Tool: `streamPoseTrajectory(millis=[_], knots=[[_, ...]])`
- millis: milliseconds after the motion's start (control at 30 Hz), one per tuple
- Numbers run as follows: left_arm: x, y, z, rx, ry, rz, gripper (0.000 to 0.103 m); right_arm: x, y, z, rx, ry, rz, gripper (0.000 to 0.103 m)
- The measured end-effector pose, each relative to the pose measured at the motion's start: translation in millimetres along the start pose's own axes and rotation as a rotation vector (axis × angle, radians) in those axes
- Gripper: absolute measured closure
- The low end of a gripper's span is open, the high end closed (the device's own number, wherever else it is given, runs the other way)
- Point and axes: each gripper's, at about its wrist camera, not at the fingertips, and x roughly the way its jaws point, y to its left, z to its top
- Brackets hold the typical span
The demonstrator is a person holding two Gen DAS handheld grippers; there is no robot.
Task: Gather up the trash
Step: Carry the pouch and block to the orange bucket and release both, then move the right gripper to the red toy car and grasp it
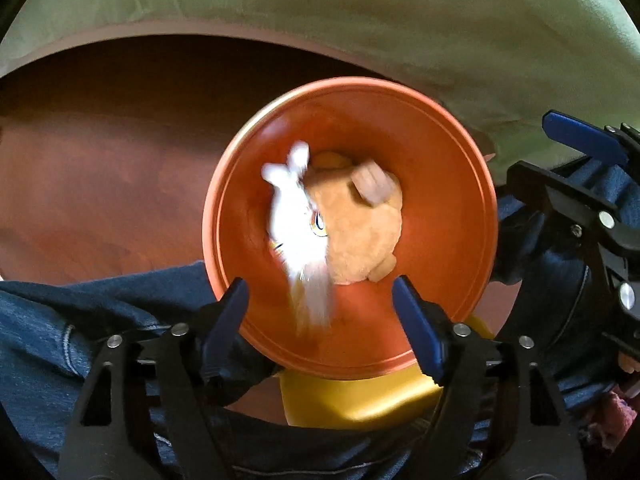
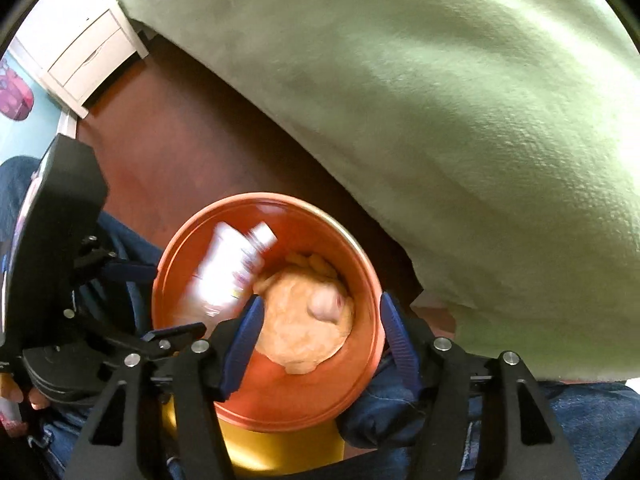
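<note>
A: Both our grippers, left gripper (image 1: 320, 320) and right gripper (image 2: 320, 336), hang with fingers apart, gripping nothing, above the orange bin (image 2: 362, 280).

B: The blurred white bottle (image 2: 228, 272) is inside the bin, beside the crumpled paper (image 2: 304, 328). We lift clear straight upward.

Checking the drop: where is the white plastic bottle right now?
In both wrist views the blurred white bottle is inside the orange bin, left of the tan crumpled paper, free of either gripper.
</note>
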Motion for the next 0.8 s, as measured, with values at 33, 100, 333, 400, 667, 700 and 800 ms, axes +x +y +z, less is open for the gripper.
streamPoseTrajectory(millis=[33,100,333,400,667,700,800], knots=[[-1,-1,0,0.002,-0.007,0.007,0.028,1,-1,0,0.007,-0.002,0.000,0.043],[-5,1,-1,0.002,-0.013,0.010,0.027,4,-5,-3,0.015,-0.009,-0.002,0.043],[-1,-2,-1,-0.005,-0.018,0.017,0.026,3,-13,-7,0.029,-0.030,-0.005,0.040],[0,-1,-1,-0.008,-0.022,0.017,0.026,3,-15,-9,0.031,-0.035,-0.008,0.040],[-8,2,-1,-0.010,-0.065,0.035,0.026,-11,-15,-7,0.035,-0.065,-0.007,0.038],[-12,3,-1,-0.012,-0.072,0.035,0.026,-16,-14,-6,0.033,-0.077,-0.006,0.038],[-31,8,5,-0.023,-0.132,0.041,0.026,-35,-11,0,0.022,-0.121,0.001,0.035]])
